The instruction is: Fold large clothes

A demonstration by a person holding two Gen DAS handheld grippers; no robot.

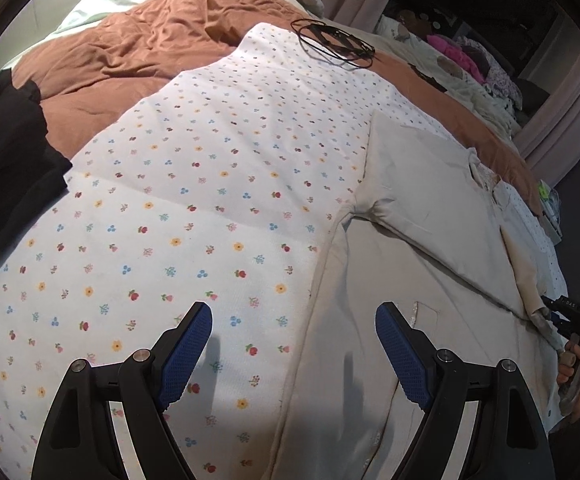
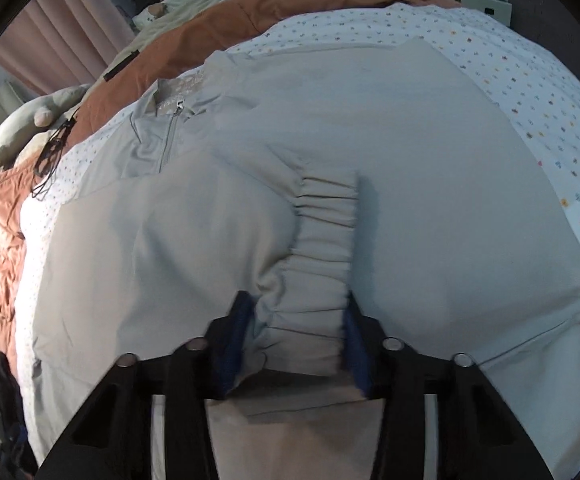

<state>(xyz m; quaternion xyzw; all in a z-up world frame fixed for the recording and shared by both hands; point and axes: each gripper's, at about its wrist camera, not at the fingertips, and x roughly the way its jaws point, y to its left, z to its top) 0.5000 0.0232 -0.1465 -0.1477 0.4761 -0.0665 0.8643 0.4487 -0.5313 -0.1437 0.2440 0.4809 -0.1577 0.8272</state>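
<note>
Though spread flat on floral sheet (image 1: 178,184), beige jacket (image 2: 409,128) likely light, limp, slippery. Right gripper (image 2: 297,340) pinched on elastic cuff (image 2: 321,240), firmest hold; left gripper (image 1: 293,352) wide open, empty, above jacket's edge.

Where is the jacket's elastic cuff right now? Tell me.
In the right wrist view the elastic cuff sits at centre, between the right tongs, over the beige jacket.

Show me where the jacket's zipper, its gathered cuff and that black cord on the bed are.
zipper (image 2: 168,140): right wrist view, on the metal teeth below the collar.
gathered cuff (image 2: 321,232): right wrist view, on the elastic ridges.
black cord (image 1: 335,42): left wrist view, on the tangled loops.
</note>
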